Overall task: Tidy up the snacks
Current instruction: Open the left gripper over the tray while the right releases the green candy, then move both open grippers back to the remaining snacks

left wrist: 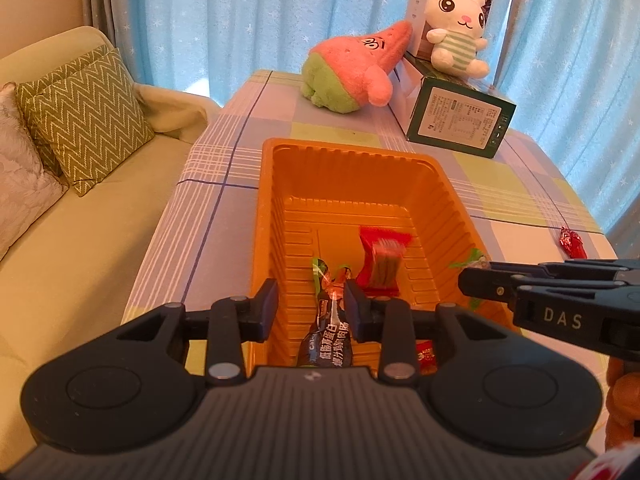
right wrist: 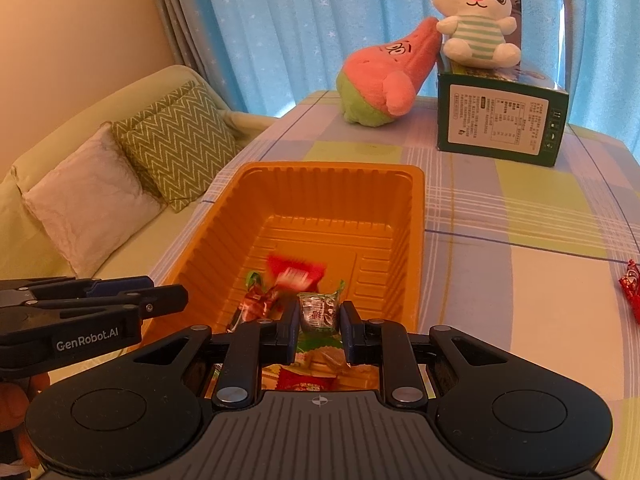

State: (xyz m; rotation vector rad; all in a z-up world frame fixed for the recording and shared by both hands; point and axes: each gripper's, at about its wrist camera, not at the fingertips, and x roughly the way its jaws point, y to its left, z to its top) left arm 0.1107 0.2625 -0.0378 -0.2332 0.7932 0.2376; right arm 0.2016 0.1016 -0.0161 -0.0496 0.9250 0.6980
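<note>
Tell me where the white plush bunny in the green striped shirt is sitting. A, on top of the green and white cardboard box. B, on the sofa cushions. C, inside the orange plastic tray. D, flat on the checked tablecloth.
A: the white plush bunny sits on top of the green and white cardboard box, at the far end of the table beyond the orange plastic tray.

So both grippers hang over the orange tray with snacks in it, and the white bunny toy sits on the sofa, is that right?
Not quite. The white bunny toy sits on the green box on the table, not on the sofa, as the right wrist view shows. The rest holds: both grippers hang over the orange tray with snacks in it.
</note>
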